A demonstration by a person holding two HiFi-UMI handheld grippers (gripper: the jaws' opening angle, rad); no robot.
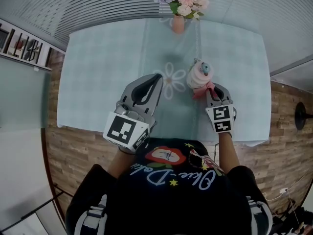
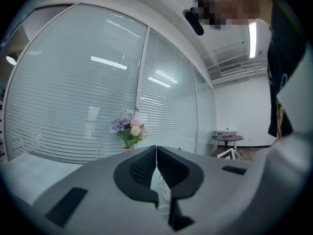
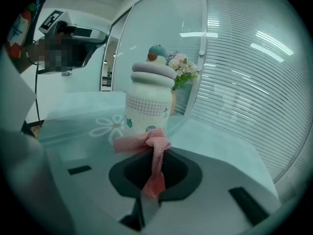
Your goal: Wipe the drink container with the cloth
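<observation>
Drink container (image 3: 146,106), white with a dotted band and a pale lilac lid, stands upright on the bench (image 1: 98,72) right in front of the right gripper (image 3: 157,155). From where I stand, nearest to that gripper is the cloth (image 3: 139,142). It is a pink, netted strip pinched between jaws that are closed tight on it. Its loose end is bunched just past the tips and seems to press against the foot of the container. The left gripper (image 2: 156,151) hovers off to the side of the container and well apart from it. Its jaws are brought together with nothing between them.

I judge the wiping to be only just under way, because the cloth meets the lowest part of the wall and nothing higher. The next move seems to call for dragging the bunched end up and round the body while keeping the pinch firm. The container looks light, so a sideways rub might push it along or tip it. The idle left jaws could steady it near the lid.

Farther ahead of both jaws, at the far edge of the bench, a vase of flowers (image 1: 178,21) stands against the blinds.

By my count there is one container, one cloth, one vase and two grippers.
</observation>
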